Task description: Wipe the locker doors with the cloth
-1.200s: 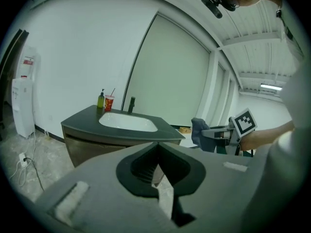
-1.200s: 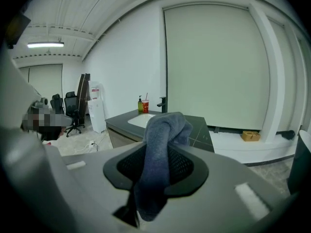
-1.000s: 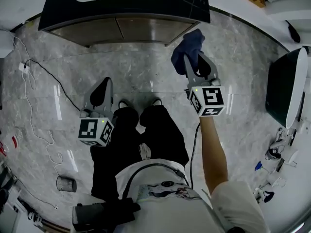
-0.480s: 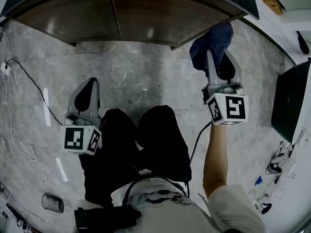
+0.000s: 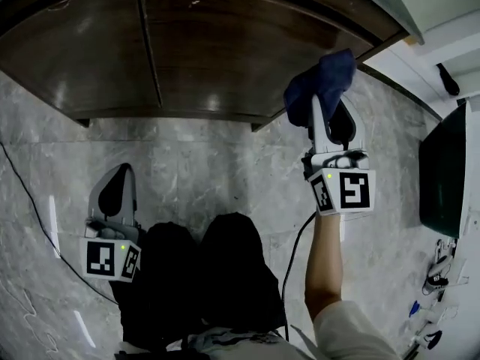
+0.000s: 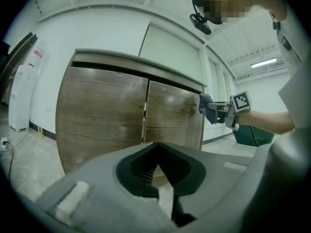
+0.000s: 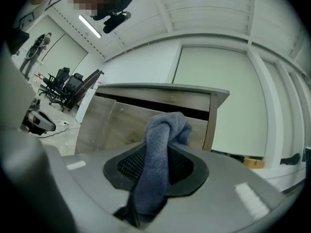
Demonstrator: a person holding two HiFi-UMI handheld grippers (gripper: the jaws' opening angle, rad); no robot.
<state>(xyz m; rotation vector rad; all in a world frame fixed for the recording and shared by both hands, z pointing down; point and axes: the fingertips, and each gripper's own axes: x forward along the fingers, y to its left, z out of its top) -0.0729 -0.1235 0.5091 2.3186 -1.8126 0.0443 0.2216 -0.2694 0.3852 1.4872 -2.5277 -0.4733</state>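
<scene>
Right gripper view shows my right gripper (image 7: 156, 154) clamped on the blue cloth (image 7: 164, 130), which bunches up out of the jaws at the frame's centre in front of the brown locker doors (image 7: 116, 123); I cannot tell whether it touches them. In the head view my left gripper (image 5: 122, 177) sits at lower left, jaws together and empty, well apart from the doors across the top.
</scene>
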